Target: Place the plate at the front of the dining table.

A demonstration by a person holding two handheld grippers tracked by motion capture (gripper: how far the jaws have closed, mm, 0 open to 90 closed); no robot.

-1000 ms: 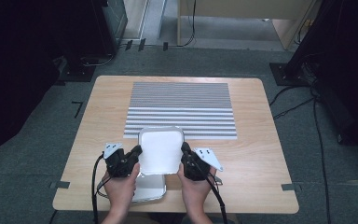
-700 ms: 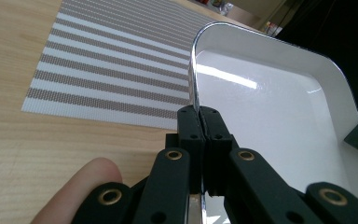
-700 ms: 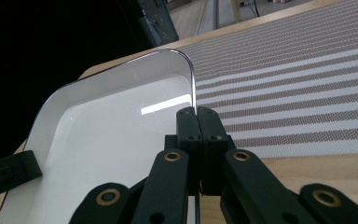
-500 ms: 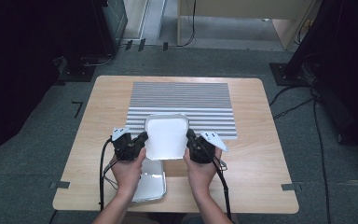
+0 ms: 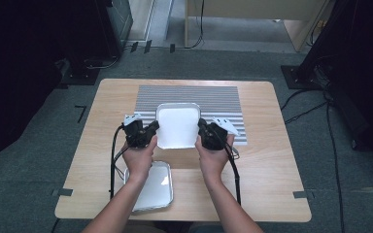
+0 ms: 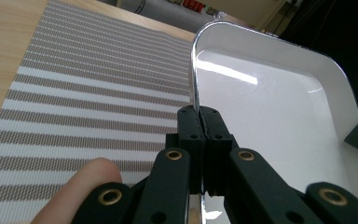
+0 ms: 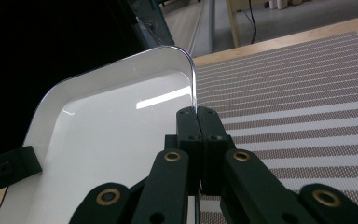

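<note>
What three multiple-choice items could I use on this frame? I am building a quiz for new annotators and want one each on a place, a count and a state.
1. Where does the second white tray lie?
A. On the striped placemat
B. On the bare wood at the table's near edge, by the left forearm
C. On the floor

2. How many white trays are there?
A. One
B. Two
C. Three

3. How is the lifted white tray held?
A. Left gripper alone
B. Resting free on the striped placemat
C. Both grippers shut on its opposite rims

Answers: 1 B, the high view shows it on wood near the table edge; 2 B, one held and one lying; 3 C, the left gripper and the right gripper each pinch a rim in their own views.
</note>
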